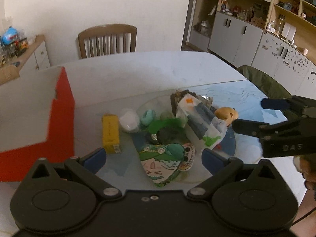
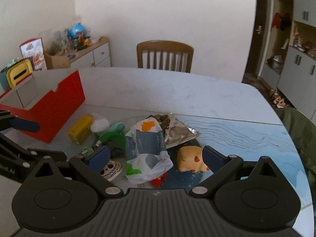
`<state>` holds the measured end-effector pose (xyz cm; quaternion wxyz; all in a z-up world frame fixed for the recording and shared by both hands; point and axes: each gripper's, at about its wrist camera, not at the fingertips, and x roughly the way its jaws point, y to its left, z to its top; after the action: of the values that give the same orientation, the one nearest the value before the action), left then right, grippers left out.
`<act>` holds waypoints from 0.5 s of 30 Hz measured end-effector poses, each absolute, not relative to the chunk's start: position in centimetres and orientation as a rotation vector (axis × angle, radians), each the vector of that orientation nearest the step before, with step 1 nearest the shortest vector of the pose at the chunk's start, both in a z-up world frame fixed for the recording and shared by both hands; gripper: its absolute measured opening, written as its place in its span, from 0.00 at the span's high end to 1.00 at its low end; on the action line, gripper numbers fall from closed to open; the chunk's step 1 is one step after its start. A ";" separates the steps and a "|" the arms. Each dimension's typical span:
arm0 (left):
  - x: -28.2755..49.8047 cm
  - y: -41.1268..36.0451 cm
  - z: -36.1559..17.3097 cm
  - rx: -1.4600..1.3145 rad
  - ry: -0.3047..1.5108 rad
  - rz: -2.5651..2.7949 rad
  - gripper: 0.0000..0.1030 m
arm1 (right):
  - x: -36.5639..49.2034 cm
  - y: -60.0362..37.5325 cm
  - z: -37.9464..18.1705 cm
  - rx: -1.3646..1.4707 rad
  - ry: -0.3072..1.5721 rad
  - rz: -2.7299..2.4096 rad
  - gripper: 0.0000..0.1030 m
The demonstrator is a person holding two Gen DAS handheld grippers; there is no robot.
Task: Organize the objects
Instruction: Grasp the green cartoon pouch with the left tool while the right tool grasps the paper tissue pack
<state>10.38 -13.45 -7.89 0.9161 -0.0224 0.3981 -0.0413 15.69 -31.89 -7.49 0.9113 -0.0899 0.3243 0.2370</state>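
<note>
Left gripper (image 1: 154, 159): jaws wide, empty, over cartoon pouch (image 1: 165, 162).
Right gripper (image 2: 156, 157): jaws wide, empty, beside yellow toy (image 2: 190, 161).
Pile: tissue pack (image 2: 146, 148), yellow box (image 2: 80, 131), possibly on a glass plate.
Red box (image 2: 57, 106): left, open.

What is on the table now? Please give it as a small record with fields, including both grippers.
surface: white table with a blue printed mat
container: open red box, at the left of the pile
pile: tissue pack, foil snack bag, green plush, white ball, cartoon-face packet
beside pile: yellow box, between red box and pile
near right gripper: yellow toy
left gripper: open, holds nothing
right gripper: open, holds nothing
</note>
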 end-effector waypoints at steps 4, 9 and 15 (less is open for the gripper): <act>11.6 -14.2 -9.3 -0.062 0.844 -0.086 0.01 | 17.8 -30.9 -8.9 -0.205 0.707 0.529 0.07; 12.9 -14.4 -11.1 -0.102 0.888 -0.085 0.03 | 20.0 -29.8 -10.7 -0.216 0.755 0.559 0.11; 14.0 -14.5 -12.6 -0.130 0.926 -0.086 0.10 | 21.6 -28.8 -12.2 -0.230 0.793 0.576 0.16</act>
<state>14.04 -14.53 -12.63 0.8918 -0.0628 0.4462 -0.0413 21.57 -28.83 -12.15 0.8759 -0.1102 0.3800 0.2761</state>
